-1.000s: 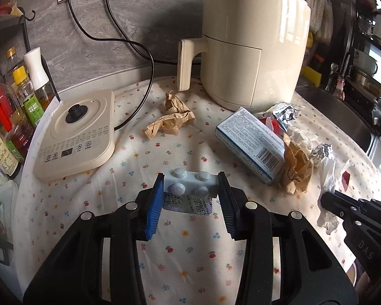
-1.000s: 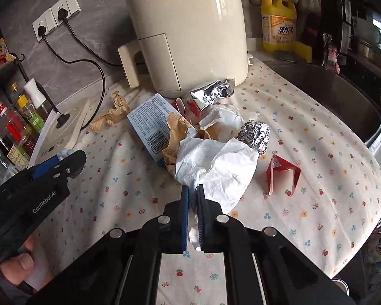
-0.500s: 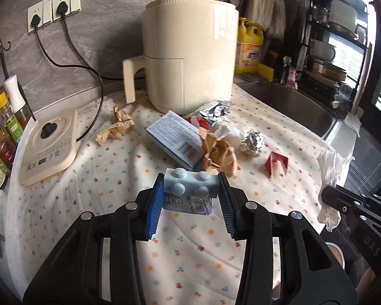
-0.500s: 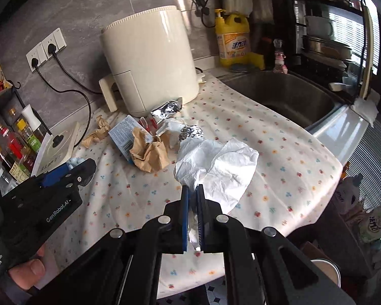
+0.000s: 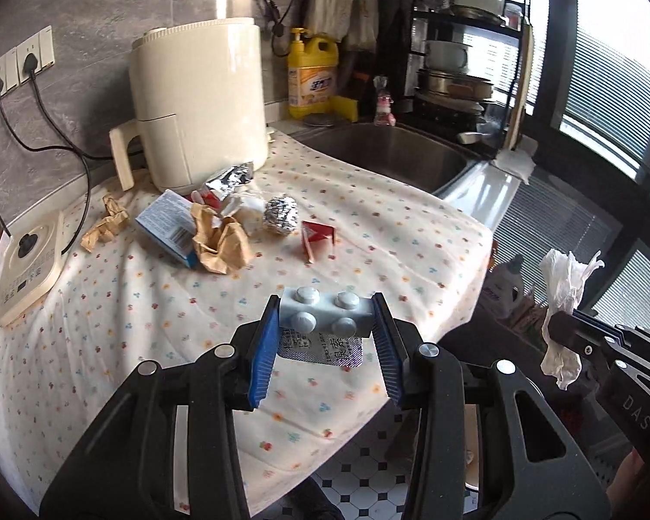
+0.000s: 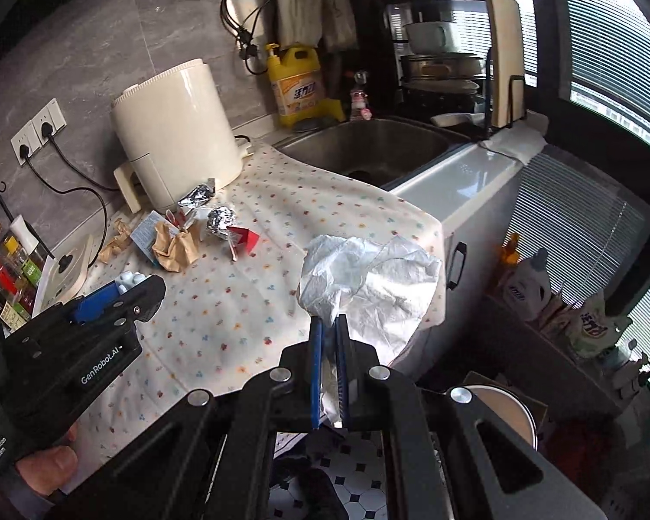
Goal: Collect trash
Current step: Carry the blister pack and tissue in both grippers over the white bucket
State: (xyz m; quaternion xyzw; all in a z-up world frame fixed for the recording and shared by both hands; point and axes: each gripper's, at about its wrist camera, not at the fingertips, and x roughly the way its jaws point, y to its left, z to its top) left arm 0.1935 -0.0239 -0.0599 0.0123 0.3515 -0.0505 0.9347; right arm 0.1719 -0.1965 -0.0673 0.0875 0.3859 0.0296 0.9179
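Honestly, both loads were off the surface (image 5: 411, 234): left hand-held gripper (image 5: 325, 338) clamped the blister pack (image 5: 325, 316), right hand-held gripper (image 6: 329, 372) pinched the white tissue (image 6: 368, 277). I'd keep both squeezed until over the bin (image 6: 498, 407), probably that round thing below.

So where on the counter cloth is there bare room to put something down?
The cloth is bare between the red carton and the sink, and along the near edge in front of the base. It is crowded by the air fryer: box, brown paper, foil ball.
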